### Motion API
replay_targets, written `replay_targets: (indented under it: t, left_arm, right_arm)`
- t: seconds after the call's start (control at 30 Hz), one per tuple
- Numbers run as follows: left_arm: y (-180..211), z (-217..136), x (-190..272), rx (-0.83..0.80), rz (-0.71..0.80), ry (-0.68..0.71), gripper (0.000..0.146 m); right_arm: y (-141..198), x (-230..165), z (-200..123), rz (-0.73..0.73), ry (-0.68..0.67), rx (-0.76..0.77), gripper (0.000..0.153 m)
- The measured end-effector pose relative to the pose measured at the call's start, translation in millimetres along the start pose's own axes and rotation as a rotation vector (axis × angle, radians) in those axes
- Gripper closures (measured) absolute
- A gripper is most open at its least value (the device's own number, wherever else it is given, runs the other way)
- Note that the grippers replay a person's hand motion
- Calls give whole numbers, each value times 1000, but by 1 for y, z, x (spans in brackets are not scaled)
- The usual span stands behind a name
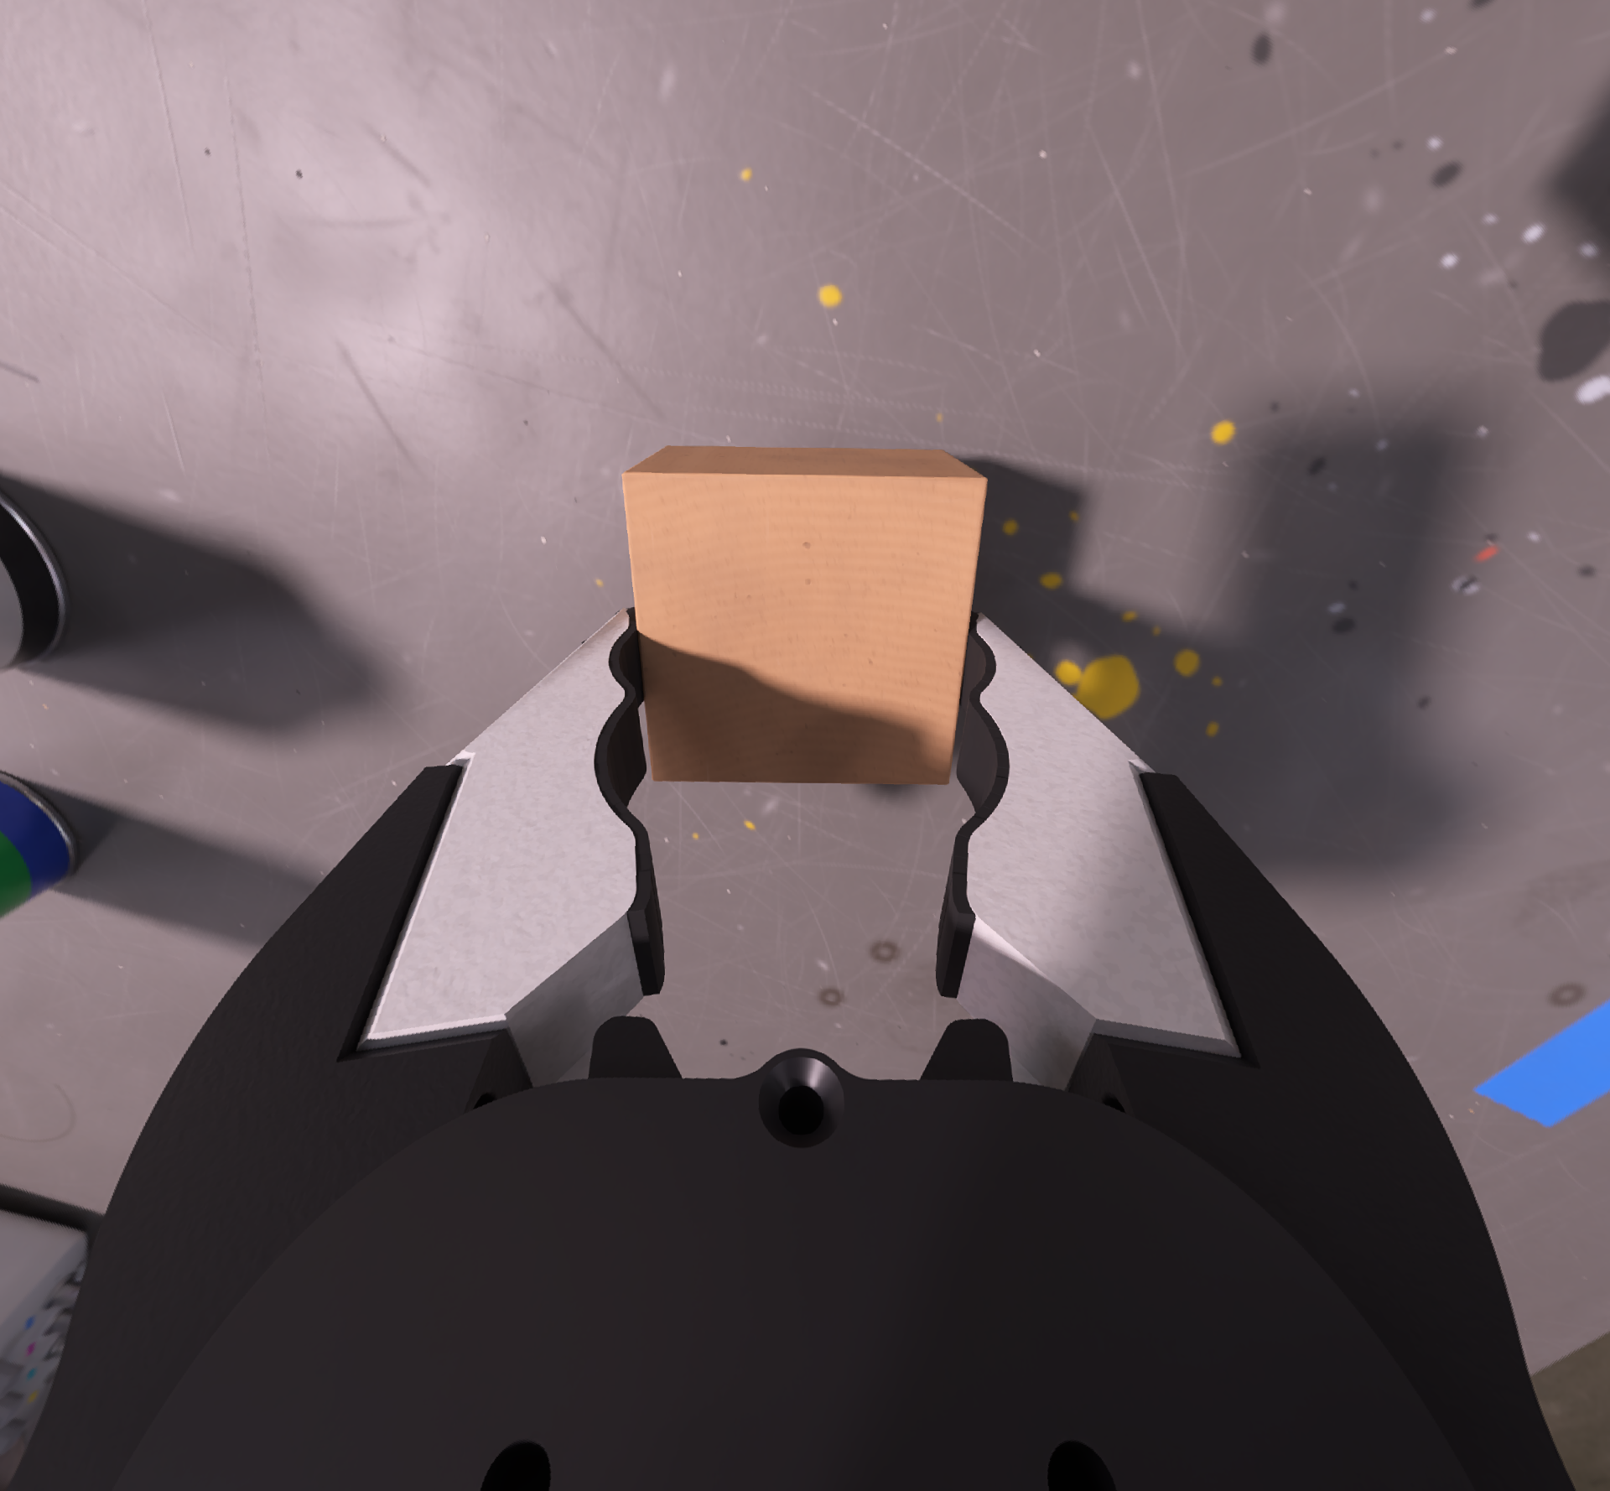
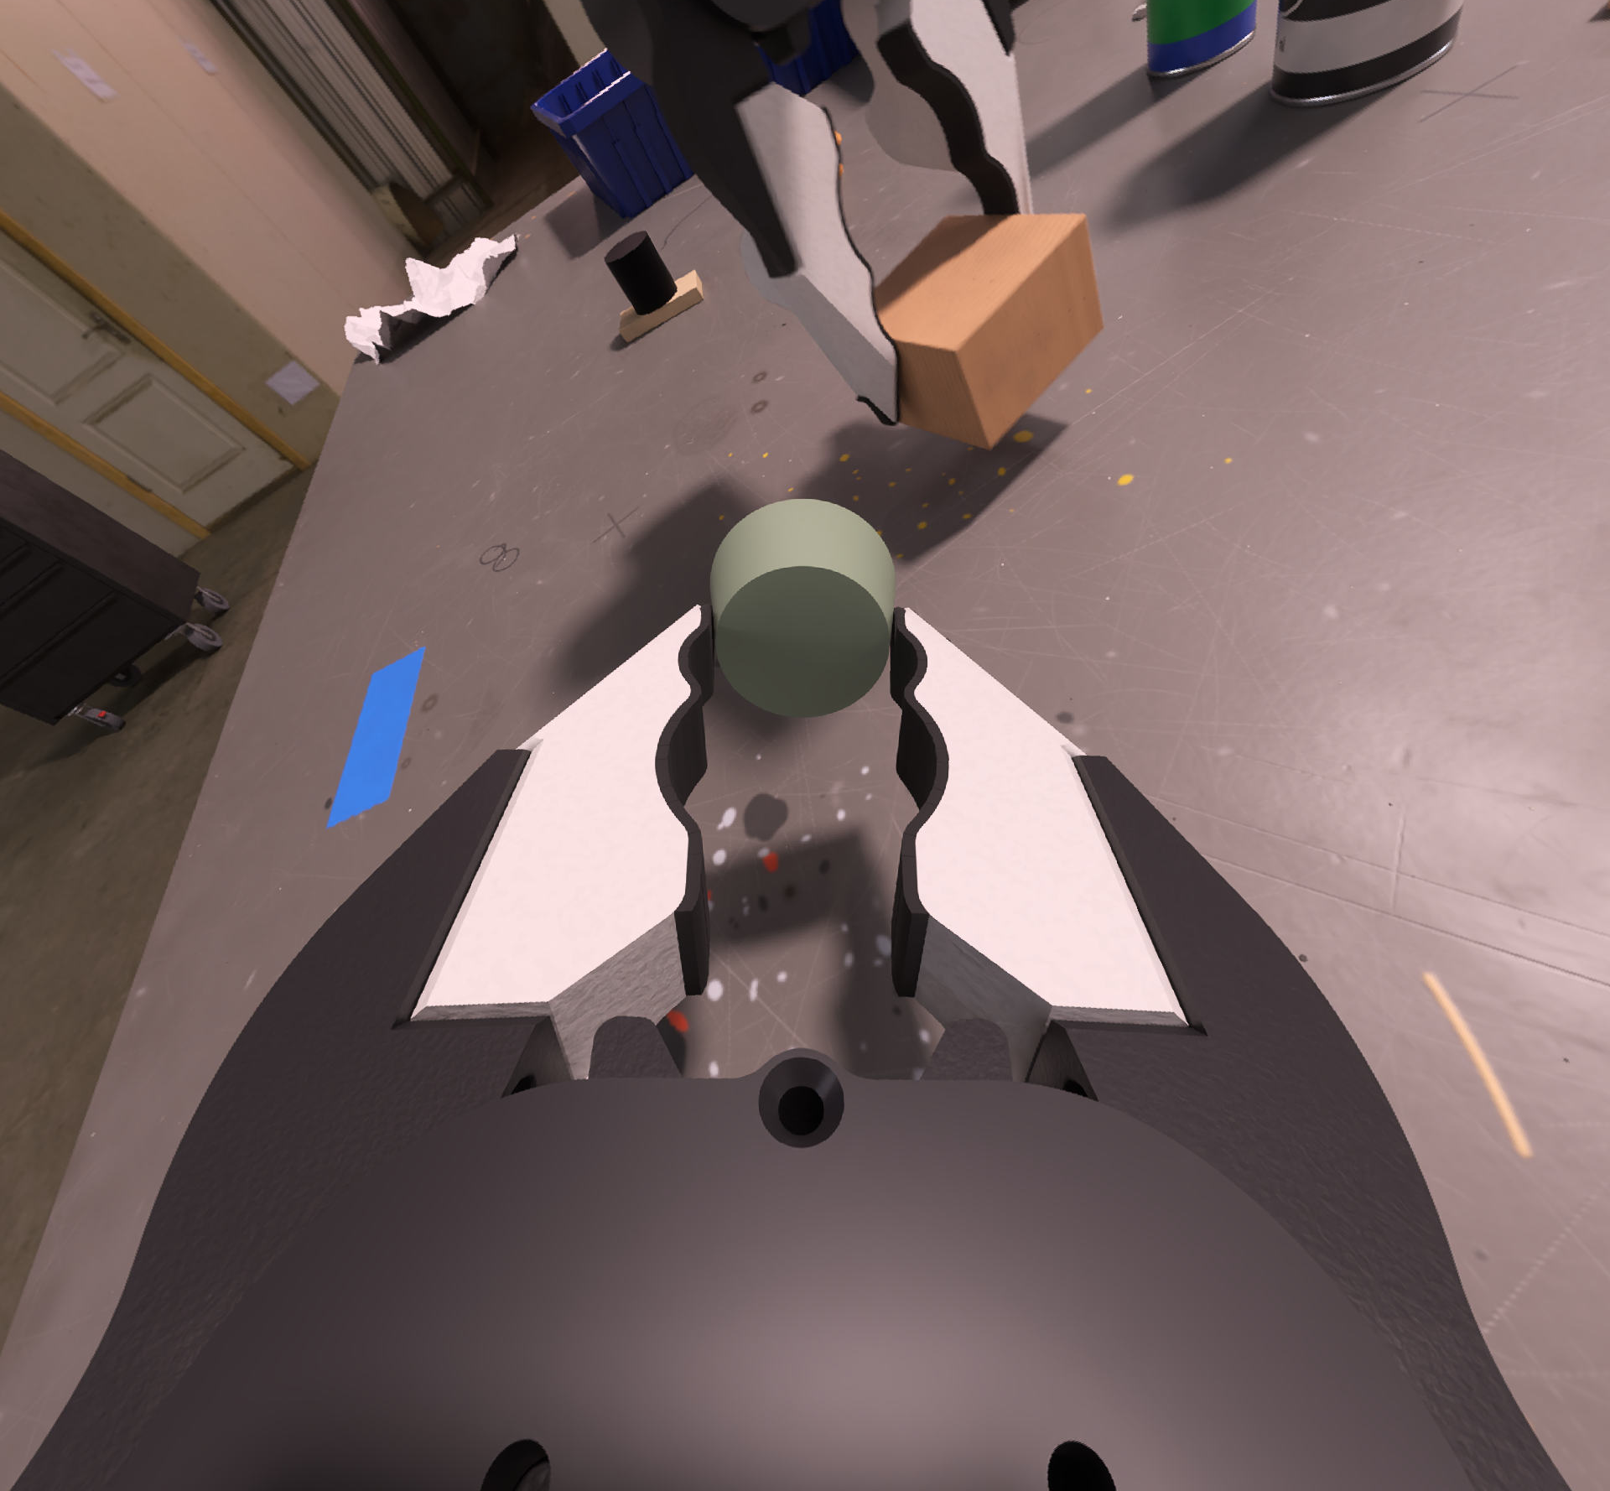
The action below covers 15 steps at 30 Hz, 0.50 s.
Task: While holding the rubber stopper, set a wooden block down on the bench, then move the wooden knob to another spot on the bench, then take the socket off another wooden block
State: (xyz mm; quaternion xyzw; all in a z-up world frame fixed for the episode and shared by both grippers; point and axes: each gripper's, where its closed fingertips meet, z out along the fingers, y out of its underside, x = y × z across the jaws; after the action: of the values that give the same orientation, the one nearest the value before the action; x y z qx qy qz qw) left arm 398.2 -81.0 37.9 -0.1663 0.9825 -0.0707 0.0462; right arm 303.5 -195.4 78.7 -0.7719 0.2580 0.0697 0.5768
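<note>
Clamped at frame centre between the left gripper (image 1: 803, 669) tips, seemingly just off the bench (image 1: 436, 229), a plain tan wooden block (image 1: 801, 621); likewise pinched in the right gripper (image 2: 801, 652), a grey-green rubber stopper (image 2: 801, 621).

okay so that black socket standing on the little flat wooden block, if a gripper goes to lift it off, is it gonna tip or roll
The socket stands upright on end, so it probably won't roll unless knocked over; its round side then would. It looks taller than wide, so a sideways nudge might tip it. The flat wooden block under it looks thin and light, and may shift or lift along if the socket sticks.
</note>
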Motion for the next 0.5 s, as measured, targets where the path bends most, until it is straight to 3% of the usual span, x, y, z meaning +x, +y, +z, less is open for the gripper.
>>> replay_targets:
  t: [0.27,0.5]
  left_arm:
    - [-16,24,2,-64,49,0,73]
    - [-25,25,4,-4,24,5,73]
  right_arm:
    - [0,-1,-2,10,-6,3,112]
    - [1,-1,-3,28,-24,1,112]
